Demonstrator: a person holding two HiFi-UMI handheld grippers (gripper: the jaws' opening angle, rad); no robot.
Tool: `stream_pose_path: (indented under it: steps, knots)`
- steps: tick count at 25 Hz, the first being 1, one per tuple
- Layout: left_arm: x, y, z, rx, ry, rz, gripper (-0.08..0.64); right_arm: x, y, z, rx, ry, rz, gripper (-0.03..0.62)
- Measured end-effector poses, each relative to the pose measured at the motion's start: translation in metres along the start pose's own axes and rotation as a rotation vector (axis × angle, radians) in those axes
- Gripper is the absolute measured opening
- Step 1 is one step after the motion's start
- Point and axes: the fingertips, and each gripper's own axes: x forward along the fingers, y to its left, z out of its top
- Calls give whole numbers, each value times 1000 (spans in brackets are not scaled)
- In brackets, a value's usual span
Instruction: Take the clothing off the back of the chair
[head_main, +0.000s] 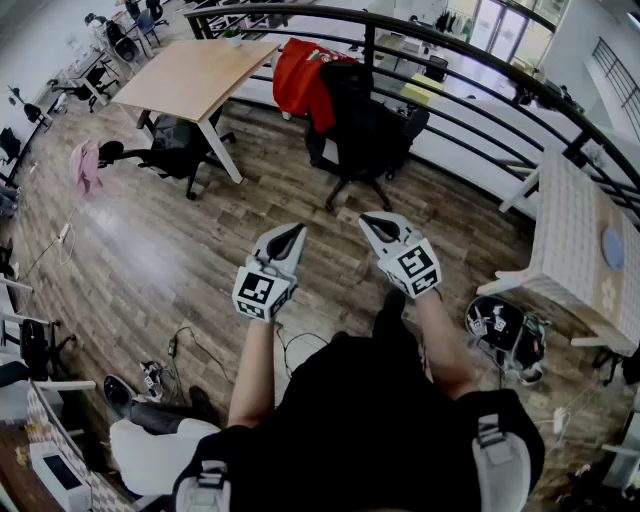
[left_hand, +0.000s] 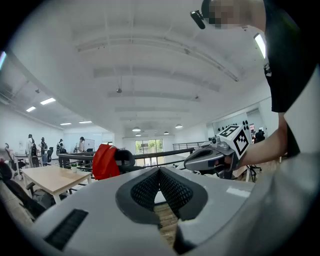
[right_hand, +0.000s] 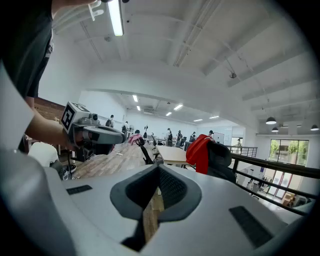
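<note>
Forearms stretch forward side by side, my left gripper (head_main: 288, 236) level, my right gripper (head_main: 377, 224) dipping slightly, both sets of fingers (left_hand: 174, 192) pressed together, empty. The red cloth garment (head_main: 305, 78) drapes the black swivel chair (head_main: 365, 130) well ahead, beside the pale wooden surface (head_main: 195, 75).

Open-plan office, probably a mezzanine (railing (head_main: 470, 55)): desks (head_main: 195, 75), swivel chairs (head_main: 365, 135).

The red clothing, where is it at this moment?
In the head view, the red clothing hangs at top centre over the back of the black chair, just right of the wooden table.
</note>
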Motion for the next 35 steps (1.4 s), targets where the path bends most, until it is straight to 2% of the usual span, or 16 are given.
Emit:
stream_pose_path:
  steps: [8,15,22,26,35]
  knots:
    - [-13,-6,-7,11,1,12,2,1,8,0,-9,-21,35,-3]
    - [-21,1,-13,6,15,27,3,5,4,0,26,-20,3,-2]
    - [-21,5,-18,-3,34,22,3,9,9,6,-27,-24,13,-2]
    - [-18,1,-12,-4,28,7,3,8,3,6,-14,-3,-13,-2]
    - [-10,14,-15,-6,27,27,3,15,-13,5,-9,-1,-21,-2]
